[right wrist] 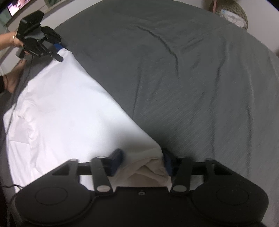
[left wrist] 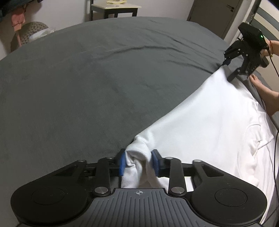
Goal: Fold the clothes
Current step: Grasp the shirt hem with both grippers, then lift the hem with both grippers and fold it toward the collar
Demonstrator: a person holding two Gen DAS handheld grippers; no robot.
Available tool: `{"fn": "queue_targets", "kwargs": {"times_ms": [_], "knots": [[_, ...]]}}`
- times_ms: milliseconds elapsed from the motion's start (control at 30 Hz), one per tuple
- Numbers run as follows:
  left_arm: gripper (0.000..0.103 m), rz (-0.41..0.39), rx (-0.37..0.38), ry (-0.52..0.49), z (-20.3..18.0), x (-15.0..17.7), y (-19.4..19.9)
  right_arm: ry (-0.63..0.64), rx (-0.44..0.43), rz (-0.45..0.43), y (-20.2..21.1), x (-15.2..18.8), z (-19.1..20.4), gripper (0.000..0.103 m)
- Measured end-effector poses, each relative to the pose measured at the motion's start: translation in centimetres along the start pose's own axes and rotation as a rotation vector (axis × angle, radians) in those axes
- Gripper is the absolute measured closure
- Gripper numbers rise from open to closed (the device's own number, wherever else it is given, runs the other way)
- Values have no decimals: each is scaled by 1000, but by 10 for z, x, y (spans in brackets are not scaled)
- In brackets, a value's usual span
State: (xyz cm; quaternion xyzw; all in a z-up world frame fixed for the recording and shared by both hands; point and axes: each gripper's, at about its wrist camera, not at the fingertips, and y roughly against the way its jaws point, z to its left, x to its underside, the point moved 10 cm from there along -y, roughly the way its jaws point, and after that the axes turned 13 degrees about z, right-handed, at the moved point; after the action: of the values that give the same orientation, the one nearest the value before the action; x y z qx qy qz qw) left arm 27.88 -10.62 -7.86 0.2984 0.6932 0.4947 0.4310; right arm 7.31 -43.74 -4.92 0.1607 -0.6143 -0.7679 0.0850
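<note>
A white garment lies spread on the grey bed sheet. In the left wrist view my left gripper is shut on one bunched corner of it, with the blue pads pressing the cloth from both sides. In the right wrist view my right gripper holds the opposite corner, folded cloth filling the gap between its pads. Each gripper also shows small in the other view, at the garment's far end: the right gripper and the left gripper.
A person's hand and bare foot are beside the bed's edge. A cable trails over the garment. Beyond the bed stand a small table, a woven basket and a door.
</note>
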Motion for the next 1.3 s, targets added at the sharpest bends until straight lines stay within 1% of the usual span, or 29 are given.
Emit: {"fn": "queue_targets", "kwargs": {"times_ms": [33,67,167,267,367,500,600,700,733,767,833,900,967,1067,1167,1300], "knots": [[81,-6,-6,-10,-1,2,2,13,1,0,2,1,2,78],[82,-11,-12,-21,-2,3,5,31,5,-1,5,1,5,84],[84,-45,-51,-50,-7,6,13,82,36,-26,12,2,11,88],[84,-88,-123,-72,-13,7,24,120,84,-67,24,3,18,89],[84,-129,-206,-89,-17,6,35,153,163,-90,36,-3,21,89],[85,-168,-304,-114,-17,-11,47,160,239,-116,48,-22,21,90],[85,-223,-392,-94,-6,-32,63,131,332,-170,62,-45,11,90],[85,-300,-520,-43,11,-57,82,74,464,-263,80,-70,-3,90],[85,-327,-568,-26,16,-64,88,52,499,-291,84,-76,-7,90],[85,-347,-600,-13,19,-68,90,32,529,-313,87,-82,-11,90],[85,-351,-621,-10,19,-71,86,31,543,-315,80,-85,-12,90],[85,-330,-620,-58,13,-65,76,51,553,-302,70,-84,-9,90],[85,-334,-626,-113,4,-59,73,88,563,-296,62,-76,-3,90],[85,-389,-607,-130,-14,-49,84,114,547,-343,70,-61,6,90],[85,-443,-580,-161,-37,-29,103,175,521,-385,87,-38,31,90],[85,-458,-588,-340,-88,17,116,326,527,-362,89,6,79,90]]}}
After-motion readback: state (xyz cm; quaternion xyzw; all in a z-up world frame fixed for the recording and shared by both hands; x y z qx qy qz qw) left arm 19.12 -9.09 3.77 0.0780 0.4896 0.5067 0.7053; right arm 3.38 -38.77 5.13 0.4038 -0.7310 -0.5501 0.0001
